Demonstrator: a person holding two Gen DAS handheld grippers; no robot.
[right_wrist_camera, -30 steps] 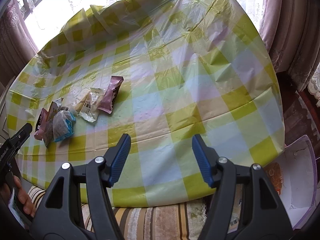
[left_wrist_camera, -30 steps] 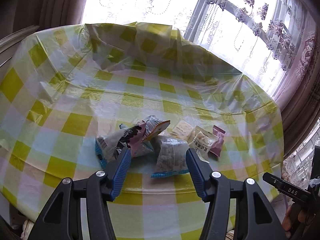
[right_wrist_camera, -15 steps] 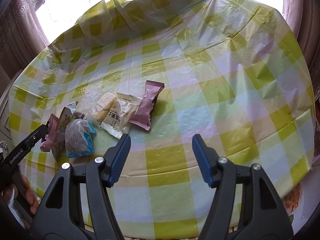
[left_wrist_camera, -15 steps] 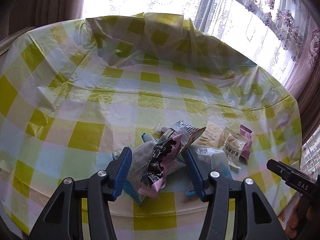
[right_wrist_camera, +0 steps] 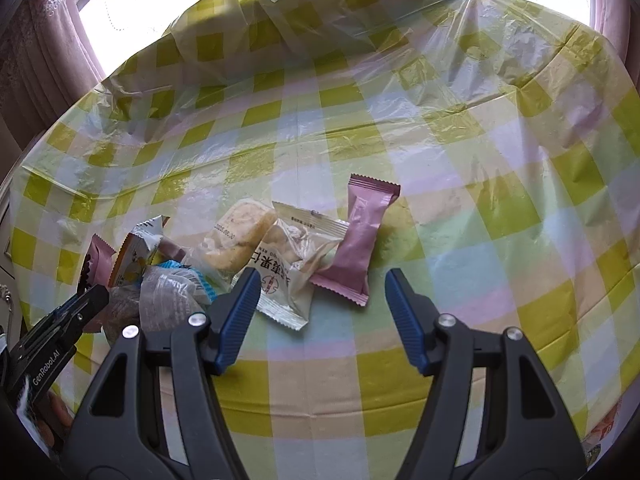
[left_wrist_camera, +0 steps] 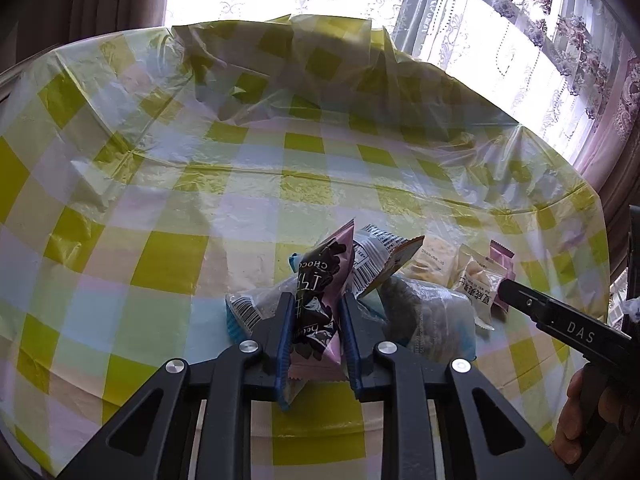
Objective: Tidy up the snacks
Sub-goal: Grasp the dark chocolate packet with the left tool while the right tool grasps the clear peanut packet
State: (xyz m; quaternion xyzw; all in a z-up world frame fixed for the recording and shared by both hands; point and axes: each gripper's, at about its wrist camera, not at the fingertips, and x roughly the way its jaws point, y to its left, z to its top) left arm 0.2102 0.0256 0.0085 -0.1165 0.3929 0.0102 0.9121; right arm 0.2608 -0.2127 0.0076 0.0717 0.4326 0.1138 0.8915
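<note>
Your left tongs (left_wrist_camera: 313, 330) had just clamped down on the pink chocolate packet (left_wrist_camera: 320, 296) at the left end of the snack pile; half a second before they still stood wide apart around it. The packet stood nearly upright between the blue pads (left_wrist_camera: 285, 332), its far end poking up above the heap, so you likely had a firm enough hold to lift it clear and start sorting.

Just right of it lay the orange-edged packet (left_wrist_camera: 386, 262) and the clear bag with the blue seam (left_wrist_camera: 430, 320), both touching the grasped packet's neighbours, so they might drag along on the lift.

Further right on the checked bench (right_wrist_camera: 460, 216) sat the yellow cake (right_wrist_camera: 240, 236), the white nut packet (right_wrist_camera: 292, 264) and the plain pink bar (right_wrist_camera: 356, 240), side by side and overlapping slightly.

Your right tongs (right_wrist_camera: 318, 320) hung released, spread wide, near the white packet and the pink bar, having moved in closer than a second earlier, seemingly lining up for one of them.
</note>
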